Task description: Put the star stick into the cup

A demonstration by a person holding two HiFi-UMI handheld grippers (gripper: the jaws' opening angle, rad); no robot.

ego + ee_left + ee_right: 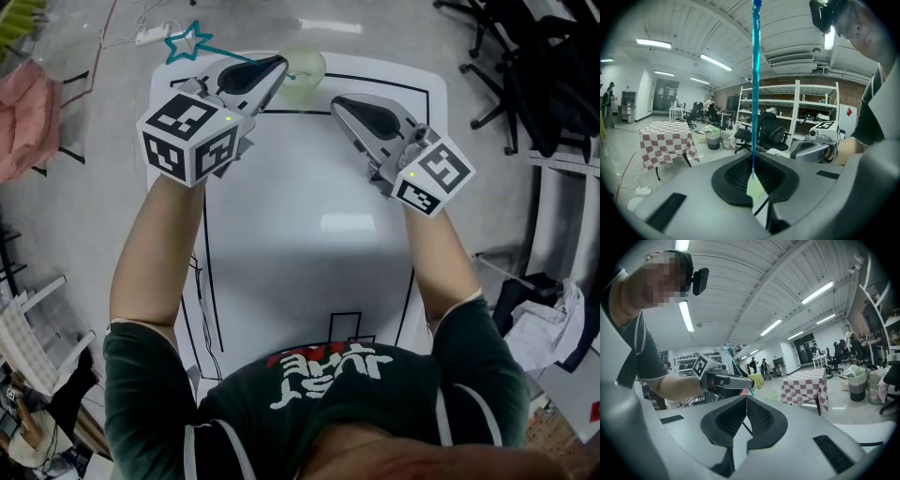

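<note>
Teal star stick (pixel 755 70): clamped at its plain end in the left hand-held gripper (pixel 275 68), whose jaws are pinched tight on it. The star end points away to the far left, beyond the tabletop (pixel 309 197) edge.

Cup (pixel 305 66): pale, translucent, at the far edge of the tabletop, just right of the left jaw tips. I cannot tell whether the tips touch the rim.

Right hand-held gripper (pixel 340 106): jaws closed together with nothing between them, hanging near the cup on its right and not touching it.

Step in hand (judged): bring the stick over the cup mouth and let it in.

- The held end is the one nearest the cup, so that end should probably go in first.
- Lift the star end so the stick stands steeper, and centre the clamped end over the opening.
- Lower it before loosening the jaws, because an early release would drop the stick outside.
- The cup looks light and may tip if the jaw nudges its rim, so approach from above, not sideways.
- The right hand-held gripper could steady the wall if needed.
</note>
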